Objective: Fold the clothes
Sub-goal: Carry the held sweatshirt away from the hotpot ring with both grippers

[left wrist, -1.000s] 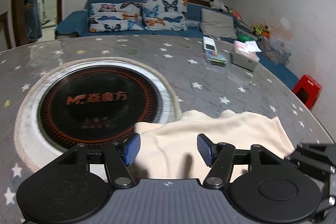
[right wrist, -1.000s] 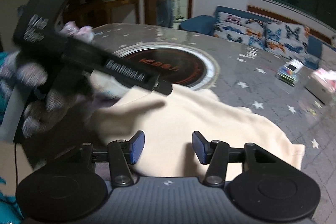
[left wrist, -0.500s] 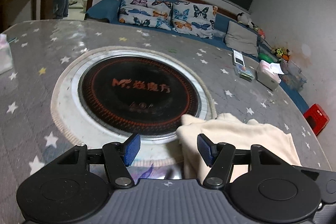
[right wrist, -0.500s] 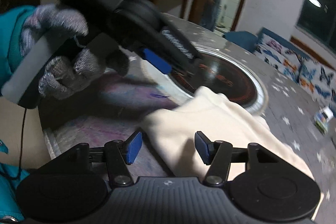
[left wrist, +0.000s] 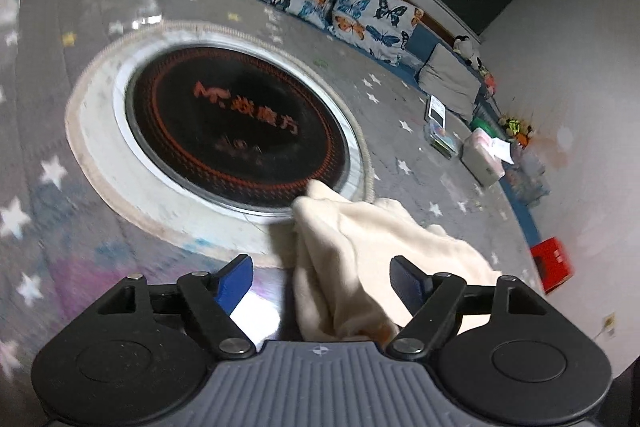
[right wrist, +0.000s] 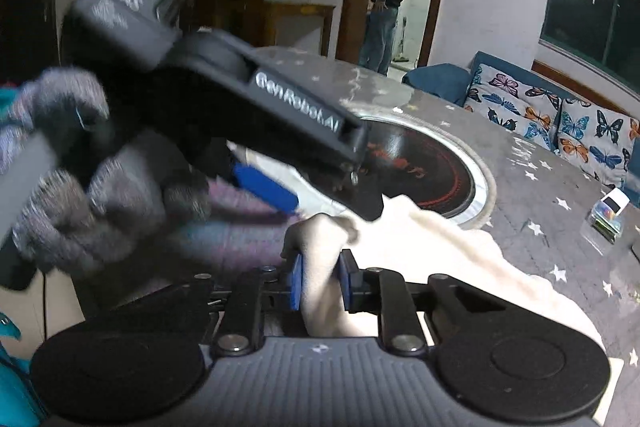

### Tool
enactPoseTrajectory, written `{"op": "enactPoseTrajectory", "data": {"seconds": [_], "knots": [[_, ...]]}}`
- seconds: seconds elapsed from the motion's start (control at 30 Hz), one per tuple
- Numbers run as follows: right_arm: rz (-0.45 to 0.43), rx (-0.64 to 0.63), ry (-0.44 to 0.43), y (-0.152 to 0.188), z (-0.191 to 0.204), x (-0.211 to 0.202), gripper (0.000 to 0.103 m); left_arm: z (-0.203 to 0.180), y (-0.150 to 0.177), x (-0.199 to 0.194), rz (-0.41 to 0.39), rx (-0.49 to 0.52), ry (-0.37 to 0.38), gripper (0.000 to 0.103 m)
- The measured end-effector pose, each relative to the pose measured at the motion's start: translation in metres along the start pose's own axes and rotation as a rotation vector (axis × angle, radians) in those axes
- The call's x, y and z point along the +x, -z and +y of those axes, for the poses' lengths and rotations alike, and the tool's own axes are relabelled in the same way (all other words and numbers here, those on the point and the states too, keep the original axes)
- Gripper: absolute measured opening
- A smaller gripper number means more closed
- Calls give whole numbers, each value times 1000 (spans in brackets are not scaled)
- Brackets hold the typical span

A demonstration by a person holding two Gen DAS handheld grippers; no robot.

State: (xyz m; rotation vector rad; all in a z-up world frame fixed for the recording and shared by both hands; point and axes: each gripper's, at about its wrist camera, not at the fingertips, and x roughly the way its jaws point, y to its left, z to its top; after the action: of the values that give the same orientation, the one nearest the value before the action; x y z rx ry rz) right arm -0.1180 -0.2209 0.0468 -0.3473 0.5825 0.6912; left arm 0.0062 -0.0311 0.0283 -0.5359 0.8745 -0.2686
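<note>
The cream garment (left wrist: 372,239) lies bunched on the star-print tabletop (left wrist: 400,99), just beside the round black cooktop (left wrist: 236,131) set into the middle, w/ one corner lapping the cooktop's metal rim.

Right gripper (right wrist: 319,281): fingers have just been closing and now pinch a gathered fold of the cream garment (right wrist: 440,247) between the blue pads, cloth bulging up above them.

Left gripper (left wrist: 322,277): fingers have just been opening and stand wide apart. Near edge of the garment sits between them, closer to the right-hand pad, but neither pad presses on it.

In the right wrist view the left gripper (right wrist: 280,191) hangs above and to the left of the pinched fold, held by a hand in a grey knit glove (right wrist: 100,195), teal sleeve at the frame edge.

Far side of tabletop: a tissue box (left wrist: 484,159).
</note>
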Motion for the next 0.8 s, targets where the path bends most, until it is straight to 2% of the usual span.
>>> {"op": "enactPoseTrajectory", "data": {"seconds": [0.47, 0.63, 0.7, 0.8], "knots": [[-42, 26, -26, -2, -9, -6, 16, 14, -1, 19, 91, -269, 119, 78], [-50, 29, -32, 1, -10, -8, 16, 16, -1, 26, 96, -300, 138, 60], [-54, 32, -35, 2, -10, -8, 16, 19, 0, 29, 102, -317, 146, 46], [-49, 36, -44, 4, -9, -8, 16, 23, 2, 33, 100, -336, 145, 28]]}}
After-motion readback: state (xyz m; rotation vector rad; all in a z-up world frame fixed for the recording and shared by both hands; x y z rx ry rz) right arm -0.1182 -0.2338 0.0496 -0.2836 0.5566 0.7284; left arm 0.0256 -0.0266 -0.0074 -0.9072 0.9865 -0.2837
